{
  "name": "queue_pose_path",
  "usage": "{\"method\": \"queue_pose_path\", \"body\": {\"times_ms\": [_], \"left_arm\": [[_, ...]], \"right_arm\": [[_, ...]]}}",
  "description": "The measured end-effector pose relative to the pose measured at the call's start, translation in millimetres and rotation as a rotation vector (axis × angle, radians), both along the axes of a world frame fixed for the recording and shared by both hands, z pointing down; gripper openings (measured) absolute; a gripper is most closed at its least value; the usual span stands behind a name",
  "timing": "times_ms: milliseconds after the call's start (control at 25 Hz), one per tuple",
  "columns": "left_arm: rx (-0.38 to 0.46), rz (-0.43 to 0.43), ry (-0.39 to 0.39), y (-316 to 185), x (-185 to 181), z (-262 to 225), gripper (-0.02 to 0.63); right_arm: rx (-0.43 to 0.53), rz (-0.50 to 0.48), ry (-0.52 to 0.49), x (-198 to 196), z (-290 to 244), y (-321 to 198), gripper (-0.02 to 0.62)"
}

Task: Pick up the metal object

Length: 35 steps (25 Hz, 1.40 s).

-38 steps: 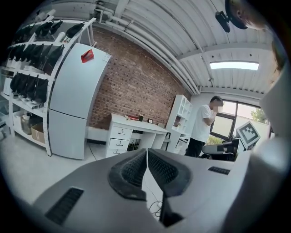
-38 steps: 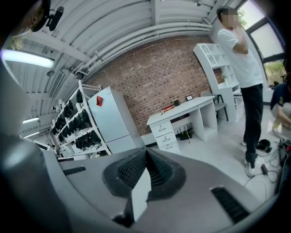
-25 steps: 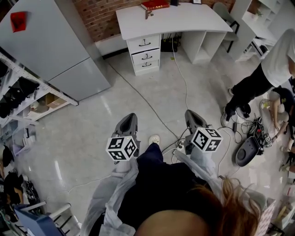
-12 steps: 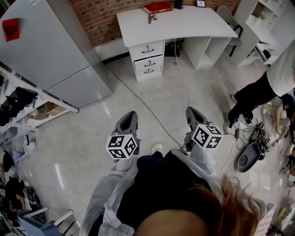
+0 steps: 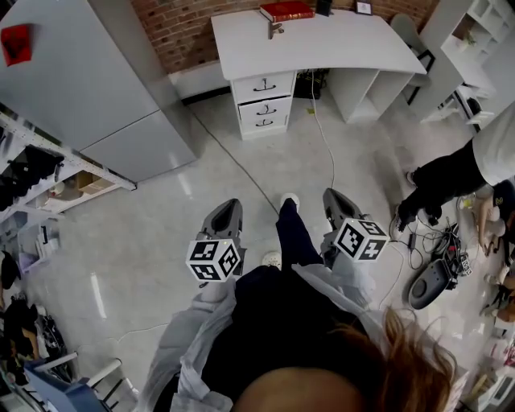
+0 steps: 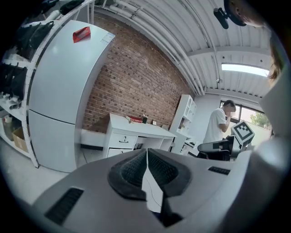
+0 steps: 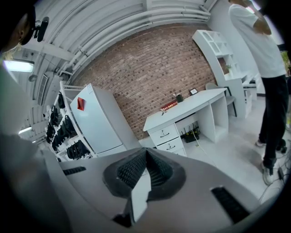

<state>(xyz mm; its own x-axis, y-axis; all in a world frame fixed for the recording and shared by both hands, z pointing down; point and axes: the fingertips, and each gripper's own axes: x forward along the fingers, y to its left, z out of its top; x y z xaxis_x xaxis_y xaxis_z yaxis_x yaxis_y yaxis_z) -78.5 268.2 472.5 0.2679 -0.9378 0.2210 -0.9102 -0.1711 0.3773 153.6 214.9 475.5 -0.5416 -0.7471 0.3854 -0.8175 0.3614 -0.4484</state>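
Note:
A small metal object [image 5: 275, 30] stands on the white desk [image 5: 338, 44] at the far end of the room, beside a red book [image 5: 287, 10]. Both grippers are held at waist height, far short of the desk. My left gripper [image 5: 225, 212] is shut, its pads meeting with nothing between them [image 6: 146, 154]. My right gripper [image 5: 335, 198] is shut and empty too [image 7: 145, 154]. Both point toward the desk [image 7: 186, 109] and the brick wall behind it.
A grey fridge [image 5: 88, 88] stands at the left, with a shelf rack [image 5: 48, 173] of bags before it. A cable [image 5: 241, 165] runs across the floor. A second person [image 5: 463, 165] bends at the right over cables and gear [image 5: 430, 278]. White shelving [image 5: 475, 32] fills the far right corner.
The person holding the grippers has stepped forward, one leg now swung ahead between the grippers. The desk sits a little nearer. Both grippers stay shut.

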Motion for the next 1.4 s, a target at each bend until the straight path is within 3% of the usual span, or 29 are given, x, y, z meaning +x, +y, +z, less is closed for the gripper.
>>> {"method": "queue_pose_path", "body": {"times_ms": [760, 1400], "left_arm": [[0.016, -0.087, -0.012, -190, -12, -12, 0.023], [0.022, -0.151, -0.032, -287, -18, -13, 0.023]], "right_arm": [[-0.011, -0.074, -0.027, -14, -1, -202, 0.006], [-0.012, -0.121, -0.034, -18, 3, -314, 0.006]]}}
